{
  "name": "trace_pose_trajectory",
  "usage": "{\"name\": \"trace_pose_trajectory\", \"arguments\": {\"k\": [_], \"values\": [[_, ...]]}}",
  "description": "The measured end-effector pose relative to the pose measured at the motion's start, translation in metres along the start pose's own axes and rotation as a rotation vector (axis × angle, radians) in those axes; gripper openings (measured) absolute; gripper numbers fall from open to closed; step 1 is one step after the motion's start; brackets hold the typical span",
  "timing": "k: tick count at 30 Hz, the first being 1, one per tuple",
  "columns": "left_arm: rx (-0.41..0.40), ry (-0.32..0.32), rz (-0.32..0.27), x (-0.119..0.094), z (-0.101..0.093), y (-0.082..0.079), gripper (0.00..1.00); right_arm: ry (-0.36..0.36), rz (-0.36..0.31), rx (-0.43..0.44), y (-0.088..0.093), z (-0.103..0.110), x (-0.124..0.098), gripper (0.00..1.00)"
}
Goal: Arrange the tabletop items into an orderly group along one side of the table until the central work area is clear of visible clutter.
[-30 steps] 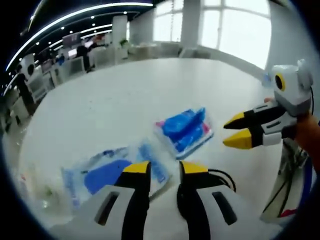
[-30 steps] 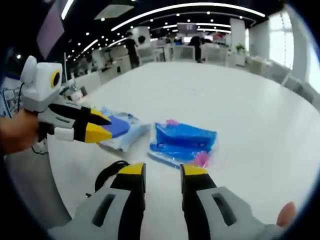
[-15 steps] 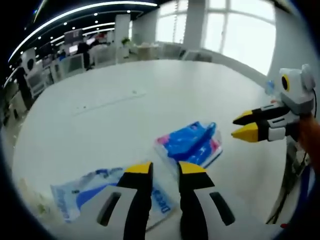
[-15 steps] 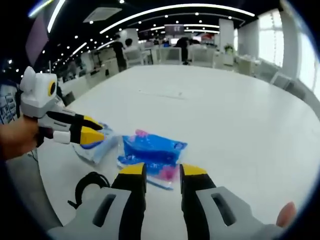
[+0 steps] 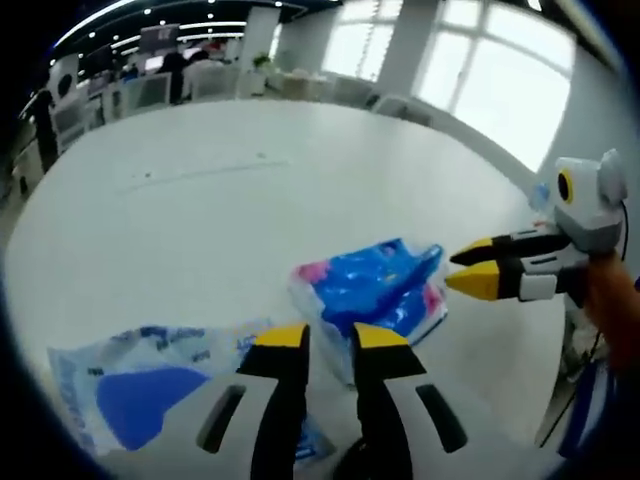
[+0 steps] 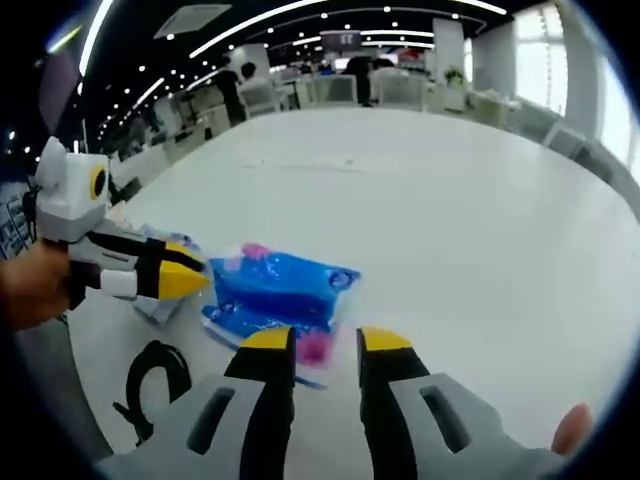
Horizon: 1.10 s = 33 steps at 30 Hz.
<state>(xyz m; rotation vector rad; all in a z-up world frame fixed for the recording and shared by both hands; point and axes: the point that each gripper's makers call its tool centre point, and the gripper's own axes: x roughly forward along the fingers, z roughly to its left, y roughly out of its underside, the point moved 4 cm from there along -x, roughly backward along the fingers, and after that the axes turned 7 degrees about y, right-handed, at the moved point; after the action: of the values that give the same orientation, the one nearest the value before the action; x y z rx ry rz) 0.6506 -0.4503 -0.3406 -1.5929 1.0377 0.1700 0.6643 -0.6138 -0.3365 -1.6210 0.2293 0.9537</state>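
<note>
Both grippers closer to packs than second ago. Left gripper (image 5: pixel 318 340) jaws apart, empty, over pale blue pack (image 5: pixel 140 390) edge. Right gripper (image 6: pixel 320 345) jaws apart, blue-pink pack (image 6: pixel 275 295) at 12 o'clock. Grouping underway on white table (image 6: pixel 450 220).

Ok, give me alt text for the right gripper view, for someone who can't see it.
A blue plastic packet with pink patches lies on a white table, just ahead of the right gripper, whose yellow-tipped jaws stand slightly apart. From the left, the left gripper reaches in over a pale blue-and-clear packet, with a black cable on the table's near edge.
</note>
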Motion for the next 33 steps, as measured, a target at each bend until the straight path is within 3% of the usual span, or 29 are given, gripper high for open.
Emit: {"name": "trace_pose_trajectory", "arguments": {"k": [6, 13, 23, 33], "values": [[-0.005, 0.001, 0.000, 0.002, 0.000, -0.001, 0.09, -0.011, 0.020, 0.021, 0.004, 0.000, 0.010, 0.19], [-0.008, -0.003, -0.005, 0.001, 0.000, -0.004, 0.01, -0.016, 0.020, 0.029, 0.005, 0.001, 0.008, 0.03], [0.015, 0.023, -0.020, -0.015, -0.016, -0.008, 0.00, -0.011, -0.008, 0.029, 0.003, 0.004, -0.015, 0.03], [0.043, 0.016, 0.009, -0.020, -0.021, 0.005, 0.00, -0.015, -0.004, 0.025, 0.014, 0.009, -0.022, 0.03]]}}
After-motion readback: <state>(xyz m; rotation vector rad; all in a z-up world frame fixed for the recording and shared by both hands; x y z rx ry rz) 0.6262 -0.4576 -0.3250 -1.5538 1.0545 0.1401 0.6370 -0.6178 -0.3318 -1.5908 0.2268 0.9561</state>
